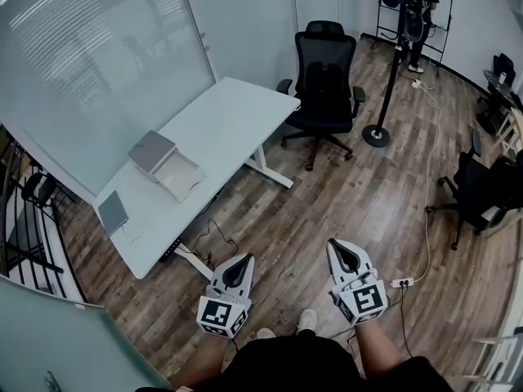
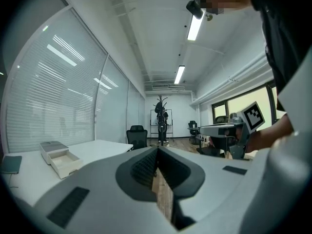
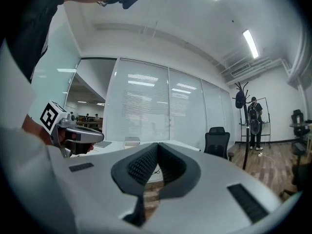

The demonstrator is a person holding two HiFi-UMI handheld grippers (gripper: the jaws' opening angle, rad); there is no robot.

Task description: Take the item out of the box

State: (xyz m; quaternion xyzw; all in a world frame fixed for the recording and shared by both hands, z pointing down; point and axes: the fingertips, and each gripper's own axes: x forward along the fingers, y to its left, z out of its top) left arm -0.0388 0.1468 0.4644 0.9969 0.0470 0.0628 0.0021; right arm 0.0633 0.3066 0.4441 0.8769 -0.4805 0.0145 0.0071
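An open pale box [image 1: 178, 174] with its grey lid [image 1: 152, 150] set beside it lies on the white table [image 1: 221, 121], well ahead and to the left of me; the box [image 2: 62, 161] also shows at the left of the left gripper view. What lies inside it I cannot make out. My left gripper [image 1: 242, 260] and right gripper [image 1: 337, 247] hang side by side above the wooden floor, far from the table. Both are shut with nothing between the jaws. The jaws of the left gripper [image 2: 157, 151] and of the right gripper [image 3: 157, 147] meet at the tips.
A grey notebook or tablet [image 1: 113, 212] lies at the table's near end. A black office chair [image 1: 325, 88] stands at the far end, with a coat stand [image 1: 378, 133] beside it. A person [image 1: 415, 6] stands at the back. Cables and a power strip [image 1: 400, 283] lie on the floor at my right.
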